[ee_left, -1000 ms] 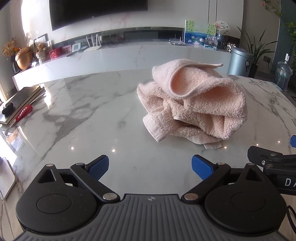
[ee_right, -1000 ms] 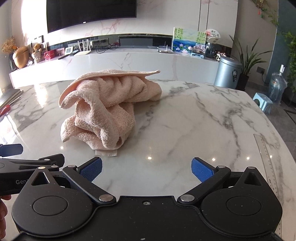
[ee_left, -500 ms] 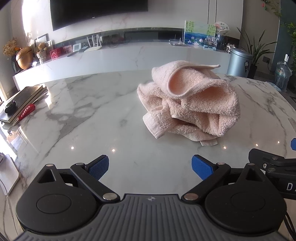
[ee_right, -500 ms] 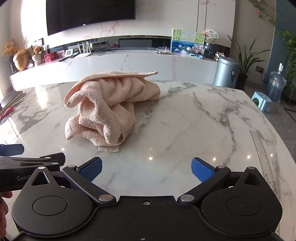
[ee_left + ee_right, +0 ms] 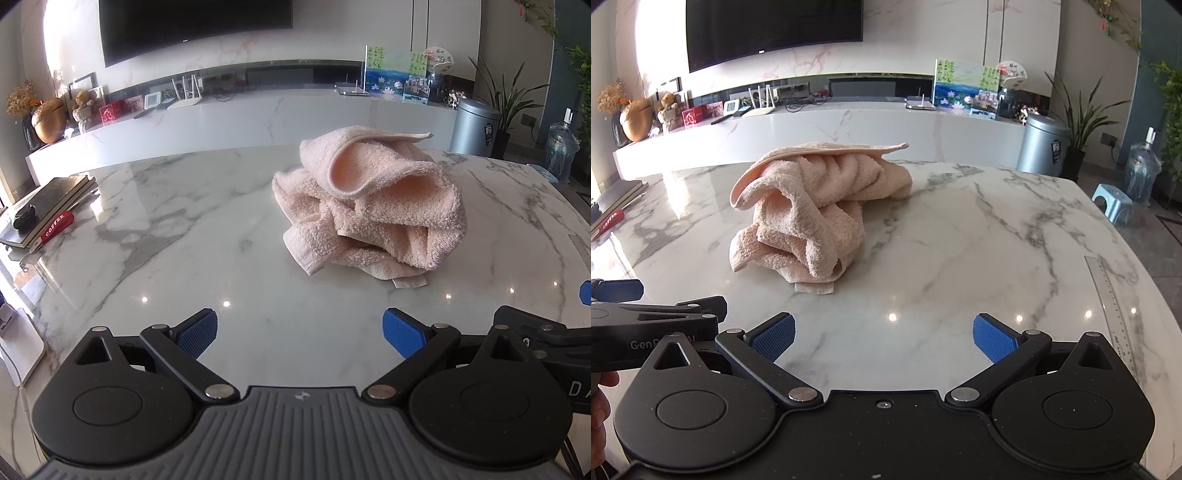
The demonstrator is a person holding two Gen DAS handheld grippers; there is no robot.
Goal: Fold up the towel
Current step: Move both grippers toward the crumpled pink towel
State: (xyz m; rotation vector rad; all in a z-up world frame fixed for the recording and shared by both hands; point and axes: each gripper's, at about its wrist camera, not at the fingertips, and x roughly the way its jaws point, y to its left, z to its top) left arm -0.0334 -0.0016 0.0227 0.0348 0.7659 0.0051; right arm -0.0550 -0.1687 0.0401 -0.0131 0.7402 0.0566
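My left claw (image 5: 299, 330) hung low over the marble counter (image 5: 166, 236) with its blue pads spread wide and nothing between them. My right claw (image 5: 882, 332) was the same: jaws apart, empty, only bare marble showing in the gap.

The towel (image 5: 369, 203) lay on the counter ahead of both claws, well apart from either. It was a pale pink terry towel, not folded at all but bunched into a loose heap, with one flap arched over the top like a hood and a flat corner sticking out toward the back. A small white label poked out from under its near edge. From my left claw it sat ahead and to the right; from my right claw the towel (image 5: 812, 214) sat ahead and to the left, so it was between the two lines of sight.

My claws were side by side: part of the right one showed at the right edge of the left view, and the left one's black body showed at the left edge of the right view.

A stack of books (image 5: 44, 210) rested at the counter's far left edge, with a red item marked "COFFEE" beside it. A clear ruler (image 5: 1112, 306) lay near the counter's right edge.
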